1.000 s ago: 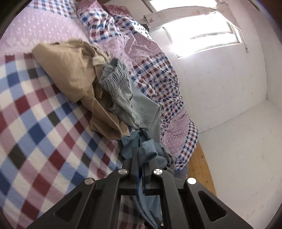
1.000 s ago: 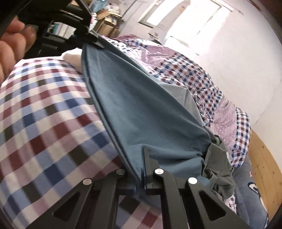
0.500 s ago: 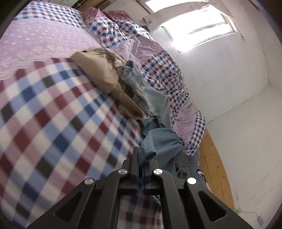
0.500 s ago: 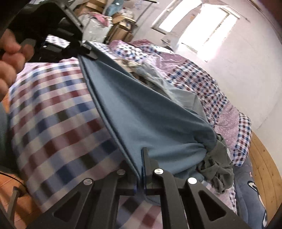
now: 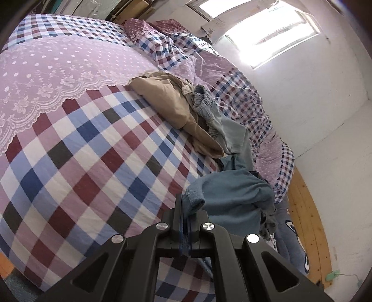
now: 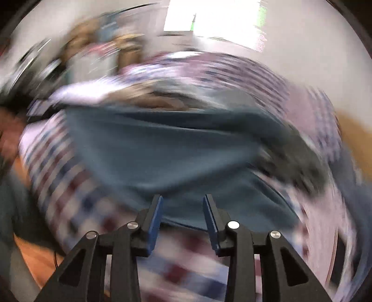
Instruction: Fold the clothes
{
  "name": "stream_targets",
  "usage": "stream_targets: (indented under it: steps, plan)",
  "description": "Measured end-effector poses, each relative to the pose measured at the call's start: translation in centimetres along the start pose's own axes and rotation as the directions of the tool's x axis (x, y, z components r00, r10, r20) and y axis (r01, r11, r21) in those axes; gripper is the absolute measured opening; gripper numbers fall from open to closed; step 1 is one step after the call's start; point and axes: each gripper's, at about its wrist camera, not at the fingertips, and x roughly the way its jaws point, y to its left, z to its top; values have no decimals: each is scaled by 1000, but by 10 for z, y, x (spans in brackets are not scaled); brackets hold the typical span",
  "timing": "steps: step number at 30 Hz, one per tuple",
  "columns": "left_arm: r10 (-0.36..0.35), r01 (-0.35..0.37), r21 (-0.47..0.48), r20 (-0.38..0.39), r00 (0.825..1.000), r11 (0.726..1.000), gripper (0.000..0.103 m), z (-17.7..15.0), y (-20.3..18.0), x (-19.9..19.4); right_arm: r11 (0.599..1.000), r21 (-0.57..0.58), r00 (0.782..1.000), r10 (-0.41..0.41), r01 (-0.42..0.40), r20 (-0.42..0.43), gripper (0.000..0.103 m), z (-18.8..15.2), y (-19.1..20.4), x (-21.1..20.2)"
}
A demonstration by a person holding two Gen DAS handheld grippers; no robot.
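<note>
Here the left gripper (image 5: 186, 209) pinches the blue garment (image 5: 230, 195); the right gripper (image 6: 182, 210) gapes, gripping nothing

Clothes heap (image 5: 190, 116) on bed (image 5: 93, 144); quilt (image 5: 232, 88) behind; floor (image 5: 304, 209) right

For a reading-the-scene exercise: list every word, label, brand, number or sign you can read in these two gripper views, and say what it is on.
No text can be read in either view.
Dark marks on the tan garment, near its collar: too small to read.
Printed design on the blue fabric at the bed's foot: a picture, no letters visible.
Cardboard boxes behind the bed: any print too small to read.
Right wrist view: motion-blurred throughout, nothing legible.
</note>
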Motion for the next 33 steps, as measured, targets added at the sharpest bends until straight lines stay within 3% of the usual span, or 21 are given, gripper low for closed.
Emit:
stream_targets:
  steps: [2,3,4,6,8,10,12,20,27,33]
  plan:
    - [1,-1,-6,-5,1000,1000,0,1,3,1,977,212,999,-32,32,-4,46,-3,-57,-2]
    - [1,-1,-13,-7,1000,1000,0,3,5,2,946,321,999,-45,44,-7,47,-9,-83,-1]
    - [-1,1,-22,-7,1000,1000,0,4,7,3,903,425,998,-57,56,-10,48,-14,-110,0]
    - [-6,6,-42,3,1000,999,0,8,10,4,773,633,999,-41,40,-14,50,-31,-160,3]
    - [-10,11,-59,20,1000,998,0,13,13,4,671,741,1000,9,-18,16,50,-43,-185,7]
    - [-12,15,-80,41,999,997,0,18,17,3,606,795,1000,24,-26,15,51,-51,-197,13]
    - [-8,14,-103,60,998,995,0,25,23,3,607,795,1000,30,-15,-4,51,-50,-197,19]
    - [56,-30,-183,140,989,983,0,48,49,-7,705,709,997,64,-9,-50,51,-35,-173,39]
    - [95,-67,-218,120,988,974,0,50,63,-3,768,640,993,61,16,-99,51,-29,-161,59]
    - [108,-80,-218,116,987,973,0,47,65,-5,795,606,992,46,35,-118,49,-30,-156,62]
